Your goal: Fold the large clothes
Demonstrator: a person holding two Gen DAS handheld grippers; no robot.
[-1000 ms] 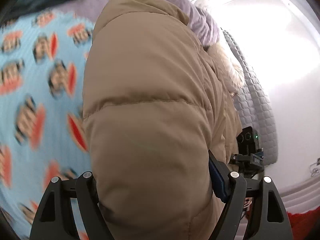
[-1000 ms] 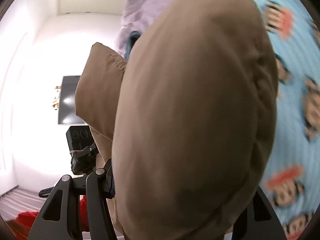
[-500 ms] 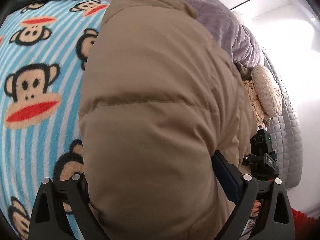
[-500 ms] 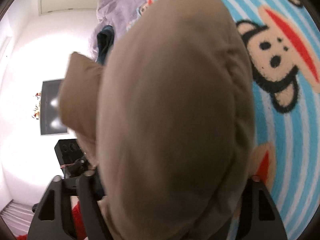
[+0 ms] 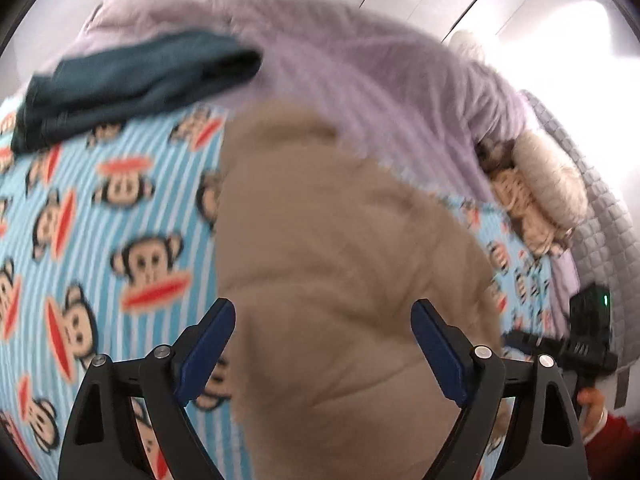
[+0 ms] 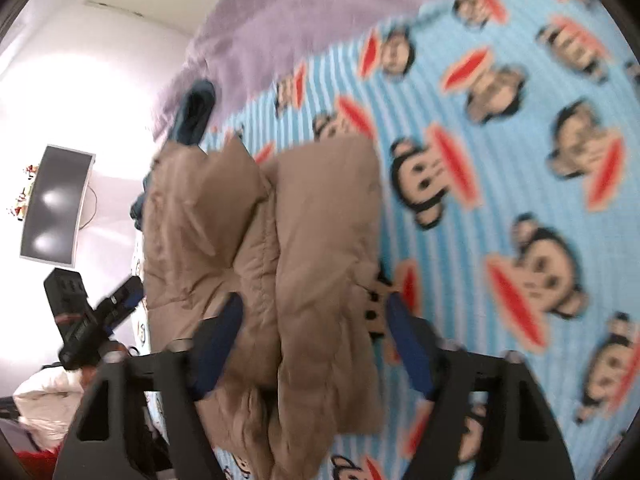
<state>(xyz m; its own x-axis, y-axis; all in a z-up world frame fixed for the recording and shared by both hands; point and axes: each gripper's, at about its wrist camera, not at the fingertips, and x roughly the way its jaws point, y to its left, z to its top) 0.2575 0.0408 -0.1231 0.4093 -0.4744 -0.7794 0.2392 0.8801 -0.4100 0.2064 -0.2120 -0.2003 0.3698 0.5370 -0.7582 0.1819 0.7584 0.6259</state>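
tan jacket (image 5: 340, 280) | no legible writing, blurred | left fingers (image 5: 436, 332) closing, apparently clear | right fingers (image 6: 218, 336) closing

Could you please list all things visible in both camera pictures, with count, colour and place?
puffer jacket: 1, tan, folded on the monkey blanket, between both grippers' fingers
monkey blanket: 1, blue striped, covers the bed
fleece blanket: 1, lilac, at the far side
dark garment: 1, teal, on the blankets' border
fluffy cushion: 1, cream, by the grey quilted panel
screen: 1, dark, on the wall
left gripper: black, blue pads, jaws closing, pads off the jacket
right gripper: same, jaws closing
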